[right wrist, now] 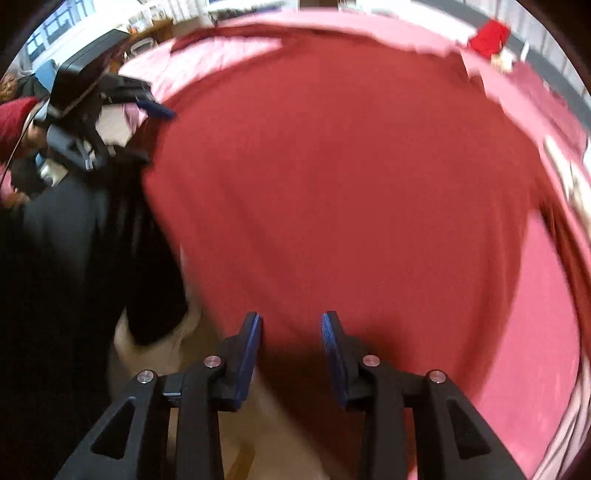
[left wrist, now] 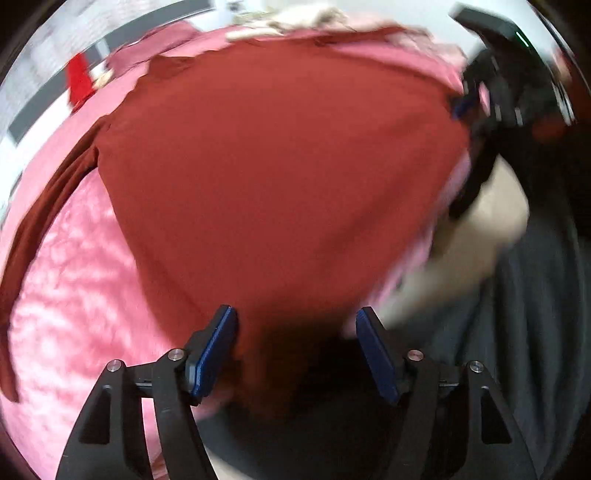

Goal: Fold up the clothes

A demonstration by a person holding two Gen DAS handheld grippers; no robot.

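Note:
A dark red long-sleeved garment (left wrist: 280,155) lies spread on a pink bed cover (left wrist: 74,295), one sleeve (left wrist: 44,210) trailing down its left side. My left gripper (left wrist: 295,332) is open at the garment's near edge, and the cloth runs into the wide gap between its blue pads (left wrist: 214,354). In the right wrist view the same garment (right wrist: 351,177) fills the frame. My right gripper (right wrist: 291,332) is open over the near hem, pads apart with red cloth between them. Each gripper shows in the other's view: the right gripper (left wrist: 465,107), the left gripper (right wrist: 155,109). Both views are motion-blurred.
The person's dark clothing (right wrist: 74,258) is close on the left of the right wrist view and lower right (left wrist: 524,314) of the left one. A bright red item (right wrist: 489,33) and pale clothes (left wrist: 303,16) lie at the bed's far side.

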